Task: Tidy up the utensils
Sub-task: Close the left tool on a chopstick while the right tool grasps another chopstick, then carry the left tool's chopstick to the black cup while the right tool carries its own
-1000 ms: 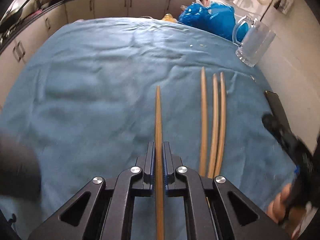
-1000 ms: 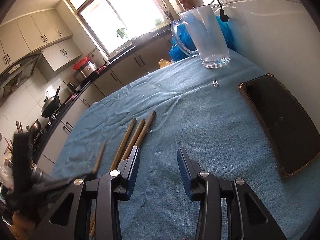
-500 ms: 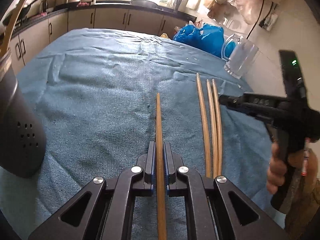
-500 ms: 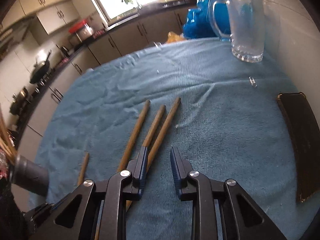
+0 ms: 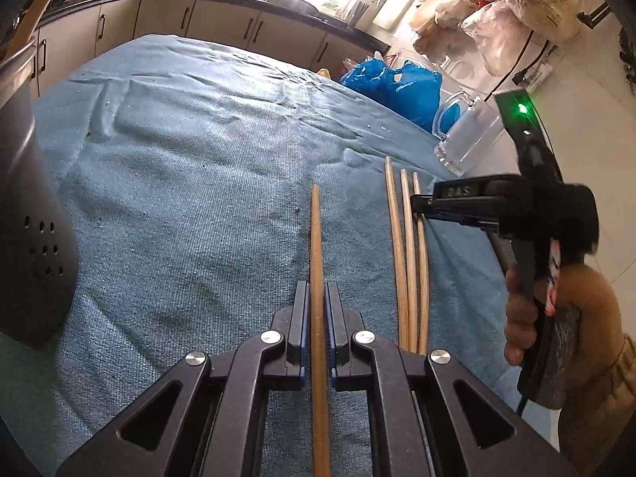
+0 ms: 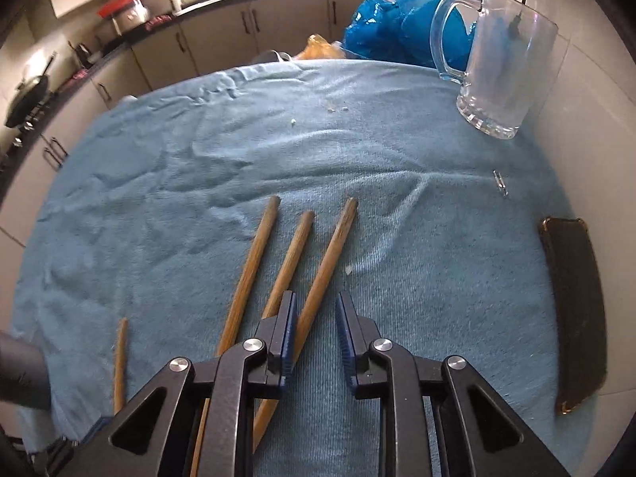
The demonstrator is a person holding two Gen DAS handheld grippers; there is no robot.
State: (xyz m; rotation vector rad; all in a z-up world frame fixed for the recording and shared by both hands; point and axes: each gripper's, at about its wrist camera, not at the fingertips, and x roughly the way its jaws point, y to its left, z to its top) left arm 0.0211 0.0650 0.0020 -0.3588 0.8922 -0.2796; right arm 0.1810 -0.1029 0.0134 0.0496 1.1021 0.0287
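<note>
My left gripper [image 5: 317, 290] is shut on a wooden chopstick [image 5: 315, 230], which sticks out forward over the blue cloth [image 5: 190, 183]. Its tip [image 6: 119, 353] shows low on the left in the right wrist view. Three more chopsticks [image 5: 409, 262] lie side by side to the right. My right gripper [image 6: 316, 310] hovers over their near part with its jaws closing. The rightmost chopstick [image 6: 330, 254] runs into the gap beside the left pad, not pinched. A grey perforated utensil holder [image 5: 28, 218] stands at the left.
A glass mug [image 6: 501, 75] stands at the far right of the cloth, with blue plastic bags [image 6: 397, 28] behind it. A dark flat case [image 6: 572, 310] lies along the right edge near the wall. A small metal clip [image 6: 500, 183] lies on the cloth. Kitchen cabinets surround the table.
My right gripper has swung left and tipped down over the three chopsticks while its jaws narrowed. My left gripper has shifted with its chopstick, and the holder now fills the left edge.
</note>
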